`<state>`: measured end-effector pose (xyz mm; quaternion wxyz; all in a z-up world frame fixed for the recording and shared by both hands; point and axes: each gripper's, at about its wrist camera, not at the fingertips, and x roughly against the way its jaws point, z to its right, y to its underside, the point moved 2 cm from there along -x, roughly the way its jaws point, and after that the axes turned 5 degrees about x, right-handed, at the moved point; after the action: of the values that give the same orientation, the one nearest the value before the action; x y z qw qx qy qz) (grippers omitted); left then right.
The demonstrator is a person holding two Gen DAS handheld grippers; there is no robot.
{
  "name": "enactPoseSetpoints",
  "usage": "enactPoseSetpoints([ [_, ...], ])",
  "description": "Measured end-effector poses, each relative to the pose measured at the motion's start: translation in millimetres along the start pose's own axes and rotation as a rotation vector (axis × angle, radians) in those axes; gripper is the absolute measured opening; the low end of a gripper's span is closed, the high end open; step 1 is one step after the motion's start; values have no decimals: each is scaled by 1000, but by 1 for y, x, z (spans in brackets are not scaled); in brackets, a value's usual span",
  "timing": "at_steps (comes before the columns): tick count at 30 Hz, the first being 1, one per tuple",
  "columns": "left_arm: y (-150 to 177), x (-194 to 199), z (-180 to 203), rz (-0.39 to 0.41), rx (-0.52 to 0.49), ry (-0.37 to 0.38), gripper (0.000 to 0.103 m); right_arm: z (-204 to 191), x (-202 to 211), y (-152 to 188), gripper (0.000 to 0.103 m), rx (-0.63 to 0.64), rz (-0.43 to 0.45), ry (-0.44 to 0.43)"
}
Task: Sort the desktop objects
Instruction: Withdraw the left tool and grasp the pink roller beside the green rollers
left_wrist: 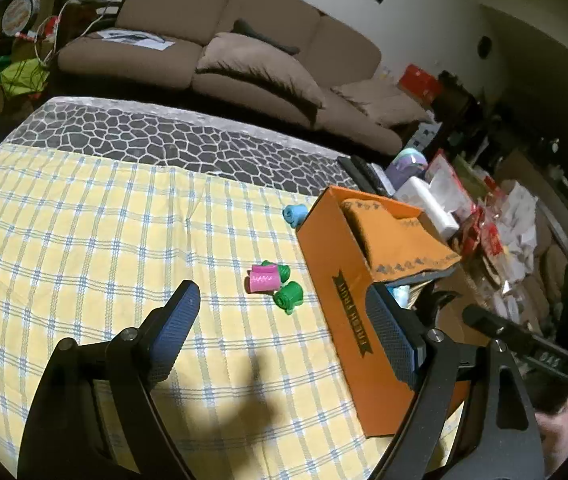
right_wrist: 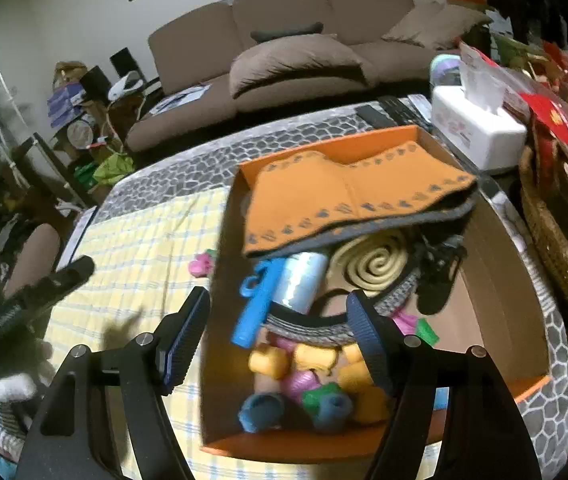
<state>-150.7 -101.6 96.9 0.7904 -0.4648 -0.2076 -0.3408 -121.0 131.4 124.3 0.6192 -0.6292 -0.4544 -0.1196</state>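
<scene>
An orange box [left_wrist: 348, 280] stands on the yellow checked cloth [left_wrist: 84, 220]. Beside it lie a pink spool [left_wrist: 263, 279], two green spools [left_wrist: 289, 298] and a blue spool [left_wrist: 295, 214]. My left gripper [left_wrist: 284, 320] is open and empty, above the cloth near the spools. My right gripper [right_wrist: 280, 320] is open and empty over the box [right_wrist: 220, 280], which holds several small yellow, pink, green and blue spools [right_wrist: 304, 384], a blue tool [right_wrist: 258, 300], a pale roll [right_wrist: 302, 282], a coiled cord [right_wrist: 376, 264] and an orange cloth [right_wrist: 348, 196]. A pink spool [right_wrist: 200, 266] shows outside the box.
A brown sofa [left_wrist: 224, 48] stands beyond the table. A tissue box [right_wrist: 480, 132], remote controls [right_wrist: 388, 114], a wicker basket [right_wrist: 556, 248] and red packets crowd the right side. The stone-patterned table edge [left_wrist: 164, 136] runs at the back.
</scene>
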Motion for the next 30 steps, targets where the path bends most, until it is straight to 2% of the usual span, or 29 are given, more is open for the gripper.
enactPoseSetpoints([
  [8, 6, -29, 1, -70, -74, -53, 83, -20, -4, -10, 73, 20, 18, -28],
  [13, 8, -71, -1, -141, -133, -110, 83, -26, -7, -16, 73, 4, 31, -54],
  [21, 5, -122, 6, -184, -189, -111, 80, -29, -11, -20, 73, 8, 31, -56],
  [24, 4, -139, 5, -198, -203, -129, 72, -29, -15, -20, 73, 15, 22, -55],
  [26, 5, -148, 4, -211, -208, -137, 61, -29, -16, -19, 73, 20, 17, -55],
  [28, 7, -153, 3, -212, -212, -139, 57, -29, -16, -19, 73, 23, 15, -57],
  [30, 8, -155, 3, -212, -213, -135, 46, -30, -16, -20, 73, 24, 17, -57],
])
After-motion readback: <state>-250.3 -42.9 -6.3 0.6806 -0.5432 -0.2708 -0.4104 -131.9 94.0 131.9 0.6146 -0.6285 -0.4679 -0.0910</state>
